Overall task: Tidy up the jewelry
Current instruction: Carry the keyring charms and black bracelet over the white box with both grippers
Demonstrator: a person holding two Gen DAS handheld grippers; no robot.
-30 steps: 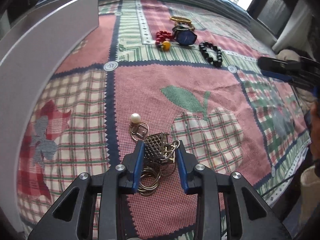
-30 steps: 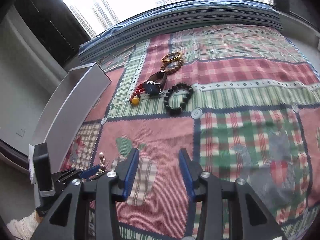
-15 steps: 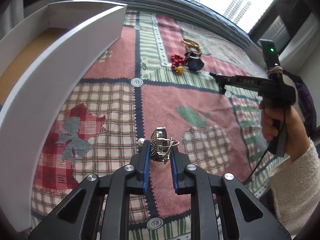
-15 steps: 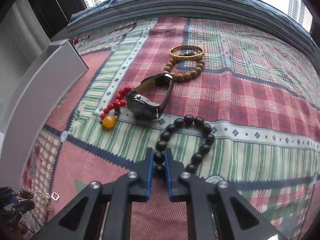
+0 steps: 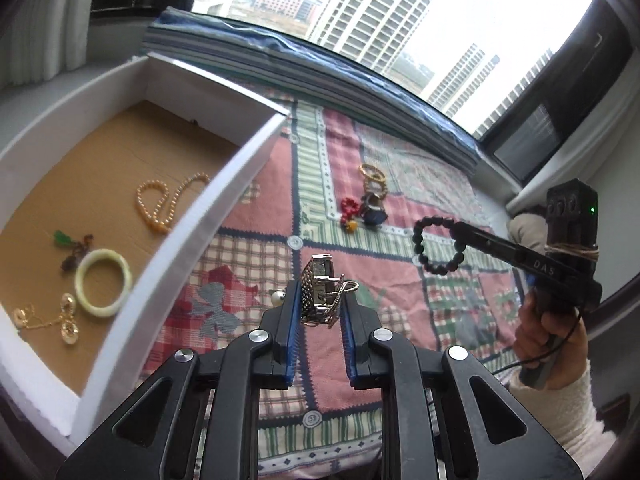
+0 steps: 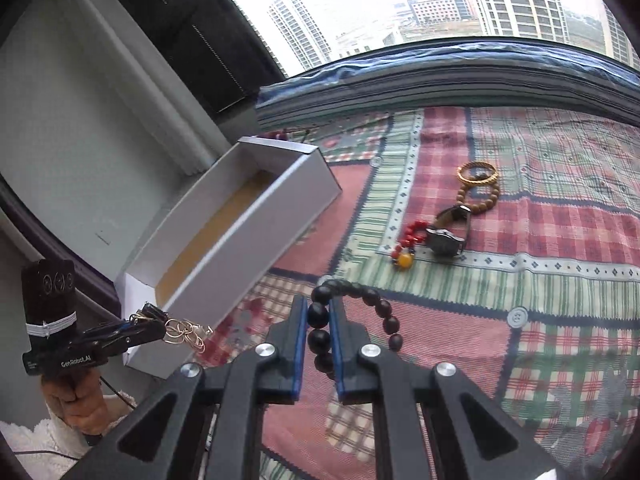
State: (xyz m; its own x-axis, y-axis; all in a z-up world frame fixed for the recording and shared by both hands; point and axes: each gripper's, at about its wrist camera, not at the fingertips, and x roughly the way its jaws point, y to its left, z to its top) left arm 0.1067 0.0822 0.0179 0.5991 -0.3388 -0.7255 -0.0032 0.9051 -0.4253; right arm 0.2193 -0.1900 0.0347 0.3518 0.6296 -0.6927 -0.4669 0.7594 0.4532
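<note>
My left gripper point(image 5: 319, 304) is shut on a tangle of metal jewelry point(image 5: 322, 294) with a mesh piece and thin rings, held above the quilt right of the white box point(image 5: 224, 200). A pearl point(image 5: 277, 298) hangs beside the left finger. My right gripper point(image 6: 319, 320) is shut on a black bead bracelet point(image 6: 360, 312), lifted above the quilt; it also shows in the left wrist view point(image 5: 438, 246). The box holds a pearl strand point(image 5: 168, 200), a pale jade bangle point(image 5: 103, 282), gold earrings point(image 5: 66, 318) and a green pendant point(image 5: 62, 236).
On the patchwork quilt point(image 6: 520, 320) lie a red bead bracelet point(image 6: 408, 240), a wristwatch point(image 6: 446, 236), a wooden bead bracelet point(image 6: 480, 200) and a gold bangle point(image 6: 478, 172). A window ledge point(image 6: 440, 88) runs behind. The box stands at the quilt's left edge.
Both grippers closed and lifted their loads: the left on the metal jewelry, rising to show the box's inside; the right on the black bracelet, drawn back from the other pieces.
</note>
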